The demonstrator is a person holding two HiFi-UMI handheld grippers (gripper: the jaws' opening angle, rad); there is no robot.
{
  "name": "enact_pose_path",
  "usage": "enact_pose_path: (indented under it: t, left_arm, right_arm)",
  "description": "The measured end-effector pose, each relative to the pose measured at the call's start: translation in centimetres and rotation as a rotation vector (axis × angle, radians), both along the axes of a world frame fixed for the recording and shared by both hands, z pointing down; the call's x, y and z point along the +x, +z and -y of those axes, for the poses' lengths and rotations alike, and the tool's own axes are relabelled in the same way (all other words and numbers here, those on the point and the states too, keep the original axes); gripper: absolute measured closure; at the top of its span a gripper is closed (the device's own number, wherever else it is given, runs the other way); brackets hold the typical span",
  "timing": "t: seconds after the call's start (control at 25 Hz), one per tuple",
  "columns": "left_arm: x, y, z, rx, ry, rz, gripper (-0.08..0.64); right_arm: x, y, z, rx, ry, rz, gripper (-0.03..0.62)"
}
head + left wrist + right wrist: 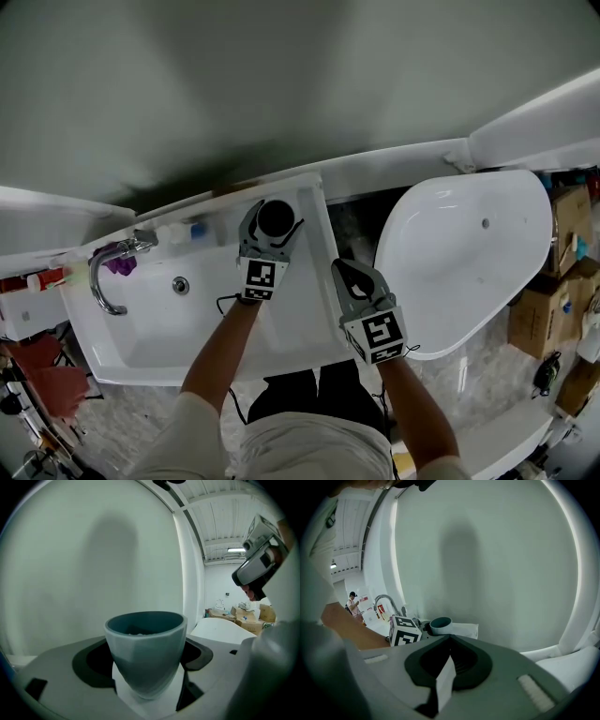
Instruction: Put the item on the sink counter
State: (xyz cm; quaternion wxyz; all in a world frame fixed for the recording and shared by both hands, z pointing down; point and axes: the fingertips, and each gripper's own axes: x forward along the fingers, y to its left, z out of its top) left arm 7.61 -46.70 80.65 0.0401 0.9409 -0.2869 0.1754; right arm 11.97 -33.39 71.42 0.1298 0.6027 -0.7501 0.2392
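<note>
- Wall: plain pale surface behind the whole fixture. We note a soft shadow on it in both gripper views.
- Bathtub: white and oval, to the right of the sink, with a dark gap between the two.
- Sink: white rectangular basin. Its flat sink counter runs along the basin's right side to the wall.
- Cardboard boxes: brown stack at the far right, beyond the bathtub.
- Left gripper: reaches over the counter's back right corner. We see its jaws standing wide, closed on the cup from both sides.
- Right gripper: hovers at the counter's right edge, well apart from the cup. Its own view shows the jaws brought together with nothing between them.
- Faucet: chrome curved spout at the basin's left end.
- Cup: grey-blue, upright and tapering to a narrow base. It sits between the left jaws over the back right corner of the counter, close to the wall. We cannot tell whether its base touches the counter.
- Purple item: small, just beside the faucet base.
- Drain: round metal fitting in the basin floor, right of the faucet.
</note>
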Motion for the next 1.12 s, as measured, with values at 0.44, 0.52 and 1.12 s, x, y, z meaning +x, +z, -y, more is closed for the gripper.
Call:
enact_pose_path:
  t: [0.44, 0.52, 1.12]
  left_arm:
    - [-0.3, -0.5, -1.1, -0.038, 0.033, -0.013, 0.170]
    - [-0.3, -0.5, -1.5, -0.058, 0.044, -0.025, 0.133]
    - [-3.0, -5.8, -3.0, -0.023, 0.068, -0.014, 0.087]
  right_arm:
    - [0.0, -1.3, -0.2, 0.011, 0.018, -0.006, 0.586]
    - [-0.1, -1.4, -0.4, 0.011, 0.019, -0.007, 0.586]
    - [-1.4, -5.9, -1.5, 0.056, 0.015, -0.059, 0.586]
